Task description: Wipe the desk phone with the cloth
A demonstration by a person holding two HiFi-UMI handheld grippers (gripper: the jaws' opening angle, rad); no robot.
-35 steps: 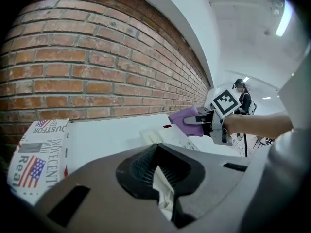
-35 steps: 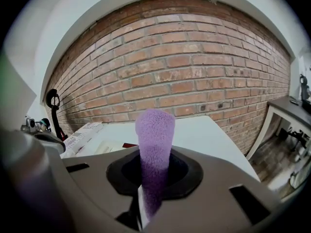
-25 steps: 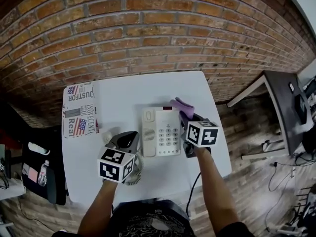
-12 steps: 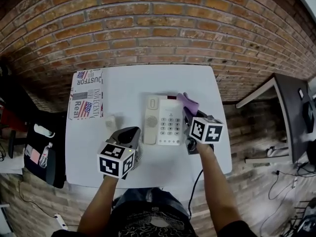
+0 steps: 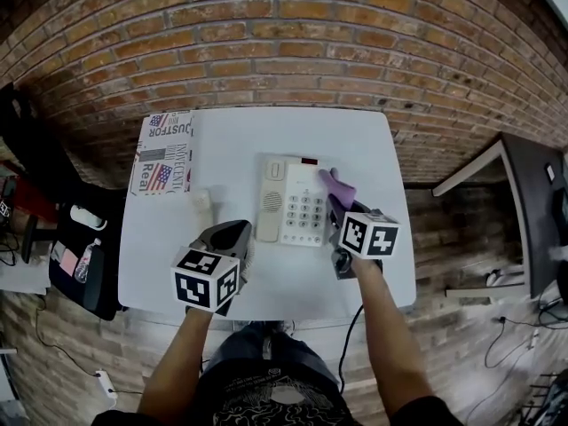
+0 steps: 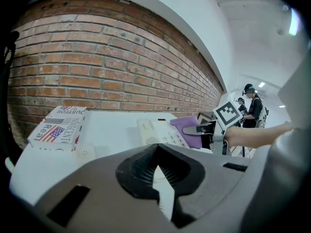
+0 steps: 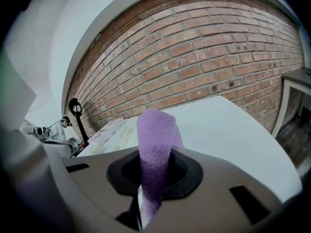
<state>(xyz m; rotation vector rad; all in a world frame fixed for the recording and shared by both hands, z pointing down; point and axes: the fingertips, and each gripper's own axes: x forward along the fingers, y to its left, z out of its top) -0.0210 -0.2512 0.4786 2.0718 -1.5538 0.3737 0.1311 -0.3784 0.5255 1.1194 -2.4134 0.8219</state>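
On the white table (image 5: pixel 222 162) by the brick wall (image 5: pixel 293 51), a white push-button desk phone (image 5: pixel 293 204) is sitting with its handset resting on its left side. The right gripper (image 5: pixel 335 204) is pinching a fuzzy purple cloth (image 5: pixel 339 185) between its closed jaws, and the cloth is sticking up and out past them (image 7: pixel 154 144). It is hanging at the phone's right edge, beside the keypad, seemingly touching it. The left gripper (image 5: pixel 232 235) is hovering just left of the phone with its jaws pressed together and holding nothing. A printed cardboard box with flag patterns (image 5: pixel 162 152) is lying at the table's far left corner.
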